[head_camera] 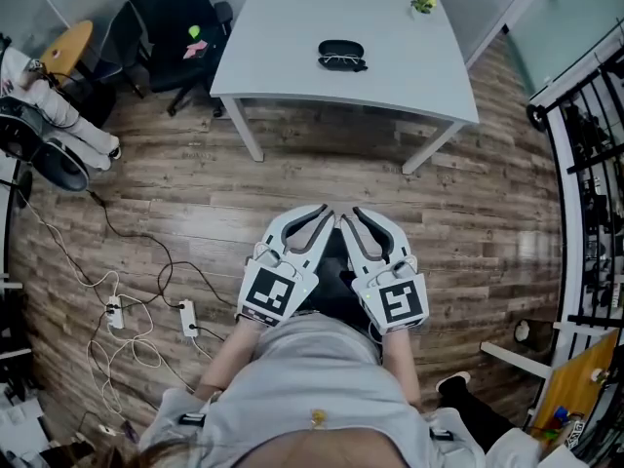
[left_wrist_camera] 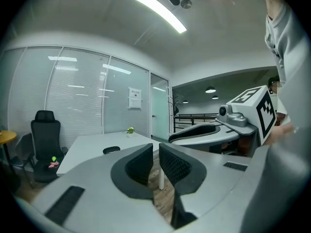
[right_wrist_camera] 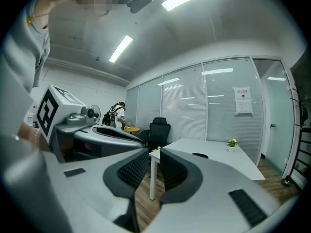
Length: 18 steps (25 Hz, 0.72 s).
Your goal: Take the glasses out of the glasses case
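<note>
A black glasses case (head_camera: 340,49) lies on the white table (head_camera: 292,37) at the far side of the room, with what looks like the glasses (head_camera: 343,63) against its near edge. I hold both grippers close to my body, well short of the table. The left gripper (head_camera: 325,213) and right gripper (head_camera: 348,213) sit side by side, tips nearly touching, each shut on nothing. In the left gripper view the left gripper (left_wrist_camera: 156,152) points toward the case (left_wrist_camera: 112,149). Past the right gripper (right_wrist_camera: 155,160), the right gripper view shows the case (right_wrist_camera: 200,155) small on the table (right_wrist_camera: 214,159).
A small potted plant (head_camera: 422,3) stands at the table's far right corner. A black office chair (head_camera: 175,18) is left of the table, with a round wooden table (head_camera: 68,47) beyond. Cables and power strips (head_camera: 146,310) lie on the wood floor at left. A black railing (head_camera: 585,164) runs along the right.
</note>
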Available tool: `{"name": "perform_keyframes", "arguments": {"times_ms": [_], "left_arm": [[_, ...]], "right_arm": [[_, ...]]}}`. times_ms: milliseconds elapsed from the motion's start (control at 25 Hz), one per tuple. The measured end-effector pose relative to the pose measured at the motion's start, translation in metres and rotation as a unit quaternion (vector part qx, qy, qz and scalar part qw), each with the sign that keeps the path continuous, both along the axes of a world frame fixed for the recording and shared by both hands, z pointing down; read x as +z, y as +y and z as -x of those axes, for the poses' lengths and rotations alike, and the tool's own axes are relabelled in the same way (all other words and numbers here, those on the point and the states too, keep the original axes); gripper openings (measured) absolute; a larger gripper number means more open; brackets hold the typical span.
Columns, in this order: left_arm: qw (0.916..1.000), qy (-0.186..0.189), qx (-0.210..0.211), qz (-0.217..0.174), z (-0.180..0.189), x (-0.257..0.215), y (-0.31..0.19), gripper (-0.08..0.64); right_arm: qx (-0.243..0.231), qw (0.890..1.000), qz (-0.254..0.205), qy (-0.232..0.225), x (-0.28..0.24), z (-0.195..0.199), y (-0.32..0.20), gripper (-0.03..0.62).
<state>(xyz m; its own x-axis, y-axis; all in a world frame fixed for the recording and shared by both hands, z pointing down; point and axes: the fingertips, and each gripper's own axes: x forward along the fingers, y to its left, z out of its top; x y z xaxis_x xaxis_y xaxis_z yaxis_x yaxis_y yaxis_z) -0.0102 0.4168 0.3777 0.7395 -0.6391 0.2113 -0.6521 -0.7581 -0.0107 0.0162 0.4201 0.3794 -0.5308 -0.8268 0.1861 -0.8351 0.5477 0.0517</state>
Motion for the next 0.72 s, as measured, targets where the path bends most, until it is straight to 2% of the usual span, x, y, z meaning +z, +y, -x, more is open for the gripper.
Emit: {"name": "perform_keyframes", "arguments": {"times_ms": [280,440,720], "left_arm": [[0.9999,0.005,-0.010,-0.001,-0.008,0.000,-0.061,0.041],[0.9998,-0.005,-0.015,-0.009,-0.017,-0.007,-0.103,0.041],[0.9994,-0.006,-0.034,-0.001,-0.032,-0.012,-0.165,0.041]], "right_arm": [[-0.020,1.000,-0.001,-0.008,0.003,-0.005,-0.063,0.077],[-0.025,1.000,-0.006,-0.010,-0.006,-0.013,-0.105,0.075],[-0.044,0.999,0.002,-0.010,-0.010,-0.028,-0.168,0.063]]}}
